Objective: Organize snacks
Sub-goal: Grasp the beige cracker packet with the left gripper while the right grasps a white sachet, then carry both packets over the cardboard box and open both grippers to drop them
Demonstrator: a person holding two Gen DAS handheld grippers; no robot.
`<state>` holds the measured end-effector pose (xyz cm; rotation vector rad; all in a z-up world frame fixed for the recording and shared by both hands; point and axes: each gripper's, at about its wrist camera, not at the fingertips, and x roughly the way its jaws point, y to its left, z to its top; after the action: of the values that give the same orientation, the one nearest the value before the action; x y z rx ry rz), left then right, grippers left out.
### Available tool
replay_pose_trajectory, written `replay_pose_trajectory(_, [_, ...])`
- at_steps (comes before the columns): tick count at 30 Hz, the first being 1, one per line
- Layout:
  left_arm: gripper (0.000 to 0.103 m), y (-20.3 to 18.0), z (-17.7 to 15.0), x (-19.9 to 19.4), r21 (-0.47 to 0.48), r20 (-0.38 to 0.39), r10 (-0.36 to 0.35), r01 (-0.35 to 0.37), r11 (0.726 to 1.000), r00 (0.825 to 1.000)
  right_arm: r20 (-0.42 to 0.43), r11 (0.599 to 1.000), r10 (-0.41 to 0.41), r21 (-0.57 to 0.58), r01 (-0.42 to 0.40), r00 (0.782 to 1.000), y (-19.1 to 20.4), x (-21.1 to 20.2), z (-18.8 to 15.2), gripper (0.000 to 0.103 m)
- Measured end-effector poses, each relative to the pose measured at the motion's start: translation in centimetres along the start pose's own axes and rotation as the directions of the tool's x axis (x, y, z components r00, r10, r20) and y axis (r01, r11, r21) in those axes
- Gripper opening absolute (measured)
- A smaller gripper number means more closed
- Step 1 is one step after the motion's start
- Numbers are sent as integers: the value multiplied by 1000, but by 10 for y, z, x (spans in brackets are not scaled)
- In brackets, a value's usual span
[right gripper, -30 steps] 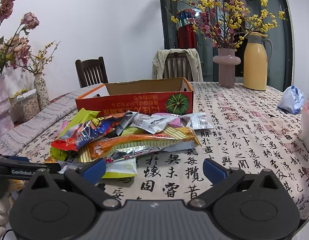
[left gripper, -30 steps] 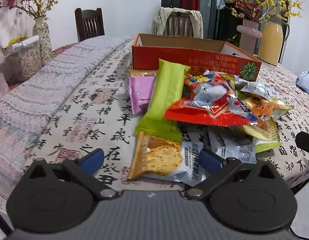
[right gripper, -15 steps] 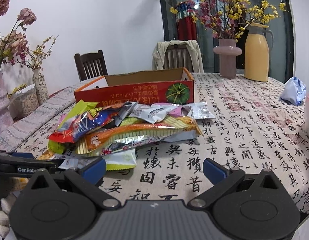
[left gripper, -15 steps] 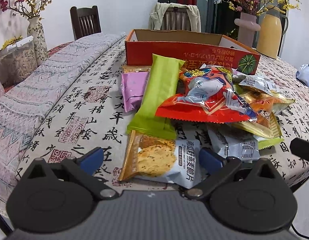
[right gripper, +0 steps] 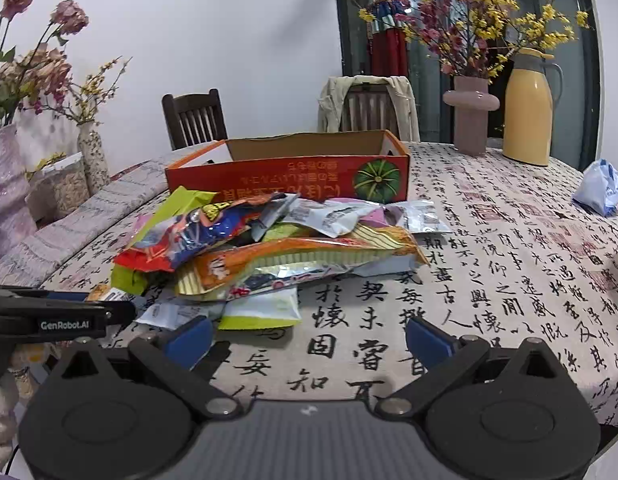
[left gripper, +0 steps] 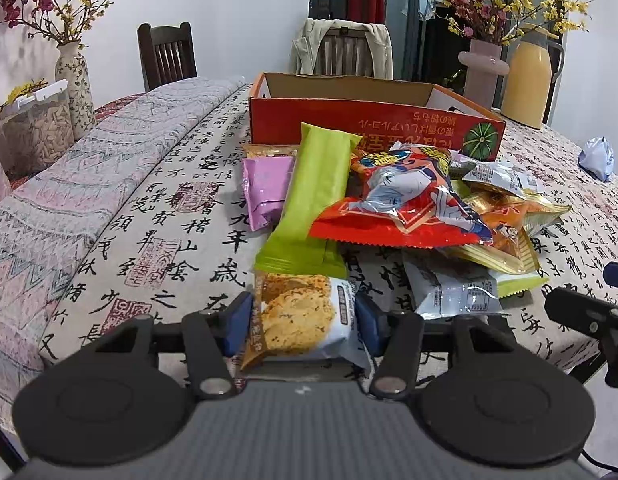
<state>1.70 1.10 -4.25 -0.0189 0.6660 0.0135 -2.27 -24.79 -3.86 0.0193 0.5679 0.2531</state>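
Since the earlier frames the left tongs [left gripper: 302, 322] have been closing, and their blue pads [left gripper: 238, 325] now press on both sides of the cracker packet [left gripper: 301, 316], which lies at the near edge of the bench [left gripper: 157, 216] with its far end touching the green bar wrapper [left gripper: 309, 200]. Just beyond the left tongs sits the heap of snacks: a pink packet [left gripper: 265, 192] to the left of the green bar, a red foil bag [left gripper: 405, 204] overlapping it on the right, and a pale blue packet [left gripper: 453, 292] beside the right pad. Farther ahead stands the orange cardboard box [left gripper: 369, 128], open on top. The right tongs [right gripper: 309, 338] hang with jaws wide apart and nothing between them, above bare tablecloth, with the snack heap [right gripper: 269, 256] ahead and to their left and the box [right gripper: 293, 176] behind it.
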Motion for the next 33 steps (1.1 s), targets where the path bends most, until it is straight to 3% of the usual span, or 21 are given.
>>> replay_pose_trajectory(10, [56,12,2,-21,-28,73,-22,24,999,997,33,1000,14,-5,-14,999,1,-6,8,103])
replay_pose_trajectory(14, [56,18,13,-28,-32,112,-12,15,999,994,82,1000,2,11,-3,997,-6,-14,21,102])
replay_pose_trajectory(19, [56,25,31,-27,-53,151,3,5,999,989,94,999,-28,18,26,995,-10,6,51,89])
replay_pose_trajectory(25, [56,28,47,-21,-67,173,6,5,998,985,31,996,-78,44,77,996,-8,66,90,79])
replay_pose_trajectory(29, [56,32,53,-15,-75,170,6,7,997,985,-23,989,-133,55,134,991,-6,97,100,71])
replay_pose_trajectory(33, [56,36,58,-7,-79,172,9,5,997,985,-77,990,-126,60,130,989,-9,114,95,70])
